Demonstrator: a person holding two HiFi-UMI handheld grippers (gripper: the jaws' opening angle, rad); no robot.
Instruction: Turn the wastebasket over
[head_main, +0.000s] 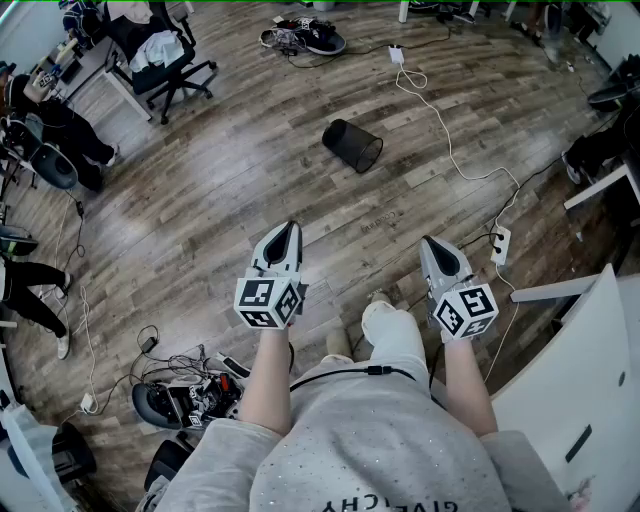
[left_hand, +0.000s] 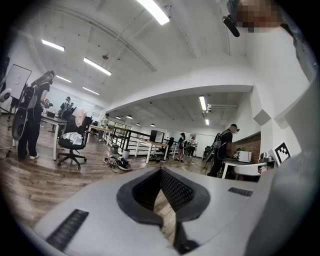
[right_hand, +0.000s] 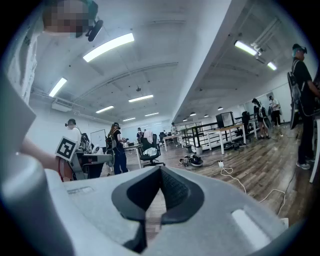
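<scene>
Both tools are hanging out in front of you at waist level. The left gripper (head_main: 289, 230) is showing its jaws pressed together with nothing between them. The right gripper (head_main: 433, 243) is closed and empty in the same way.

The black wire-mesh cylindrical wastebasket (head_main: 352, 145) is lying on its side on the brown wood-plank floor (head_main: 200, 210). It is sitting ahead of you, well apart from both grippers, and neither gripper view is catching it.

Step in hand, as judged: the approach, with no contact yet. To do it well:
- You are needing to walk forward and crouch until the basket is lying between the two tools.
- You should be parting the jaws before you reach it, not at the mesh.
- A round body on its side is likely to roll, so pinching the rim with one gripper while steadying the far end with the other looks safest.
- The thin white cable (head_main: 440, 125) is trailing across the floor near the basket's right, so you should be stepping clear of it.

The basket is looking dark and see-through, slightly tapered, with no liner or contents showing. It is probably light and easy to tip.
</scene>
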